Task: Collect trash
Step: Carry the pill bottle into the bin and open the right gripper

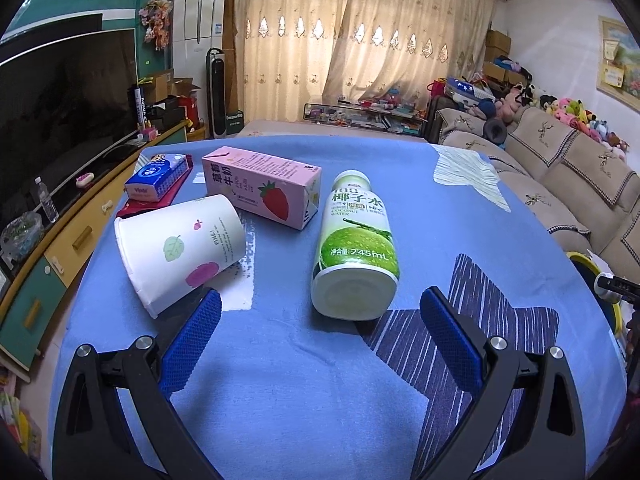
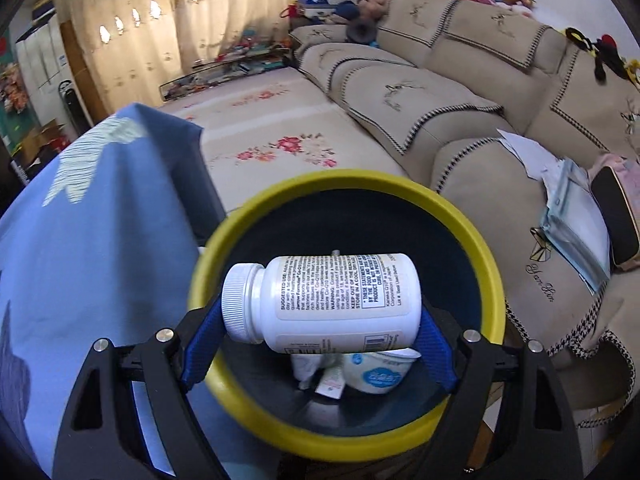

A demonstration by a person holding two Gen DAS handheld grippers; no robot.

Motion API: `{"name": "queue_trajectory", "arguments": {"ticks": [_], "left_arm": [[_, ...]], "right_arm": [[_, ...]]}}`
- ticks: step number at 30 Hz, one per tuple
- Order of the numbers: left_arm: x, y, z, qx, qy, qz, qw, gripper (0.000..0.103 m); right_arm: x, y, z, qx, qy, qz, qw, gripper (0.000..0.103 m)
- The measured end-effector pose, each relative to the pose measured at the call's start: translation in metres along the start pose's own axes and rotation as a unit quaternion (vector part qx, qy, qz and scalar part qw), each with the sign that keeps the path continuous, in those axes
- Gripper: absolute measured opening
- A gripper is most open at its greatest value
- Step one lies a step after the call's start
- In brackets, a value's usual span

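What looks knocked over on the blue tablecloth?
Three containers lie on their sides: the white paper cup, the pink strawberry milk carton and the green-labelled coconut water bottle. No spill shows.

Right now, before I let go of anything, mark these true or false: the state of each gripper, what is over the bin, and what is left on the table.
1. The right gripper holds a white pill bottle over the yellow bin. True.
2. The bin is empty. False: crumpled white trash lies at the bottom.
3. The left gripper is shut on the paper cup. False: it is open and holds nothing.
4. The coconut water bottle lies on its side on the blue cloth. True.
5. The pink milk carton stands upright. False: it lies flat.
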State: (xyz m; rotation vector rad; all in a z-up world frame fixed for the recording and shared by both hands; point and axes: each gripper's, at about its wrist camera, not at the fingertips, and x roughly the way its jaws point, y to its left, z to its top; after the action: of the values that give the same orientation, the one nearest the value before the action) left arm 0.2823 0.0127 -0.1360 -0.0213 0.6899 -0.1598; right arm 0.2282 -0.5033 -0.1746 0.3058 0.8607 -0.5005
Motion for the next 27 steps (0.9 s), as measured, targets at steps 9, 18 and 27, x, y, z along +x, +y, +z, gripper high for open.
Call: {"name": "queue_trajectory", "arguments": {"ticks": [9, 18, 27], "left_arm": [[0.002, 0.004, 0.001, -0.005, 0.004, -0.002, 1.0000, 0.098], [0.015, 0.001, 0.008, -0.024, 0.054, -0.025, 0.9979, 0.098], [0.051, -0.016, 0.039, 0.003, 0.093, -0.013, 0.9956, 0.098]], "right_arm": [[-0.007, -0.007, 0.004, 0.008, -0.023, -0.009, 1.000, 0.085], [-0.017, 0.001, -0.002, -0.003, -0.035, 0.016, 0.999, 0.085], [-0.019, -0.013, -0.009, 0.016, -0.038, 0.055, 0.998, 0.085]]}}
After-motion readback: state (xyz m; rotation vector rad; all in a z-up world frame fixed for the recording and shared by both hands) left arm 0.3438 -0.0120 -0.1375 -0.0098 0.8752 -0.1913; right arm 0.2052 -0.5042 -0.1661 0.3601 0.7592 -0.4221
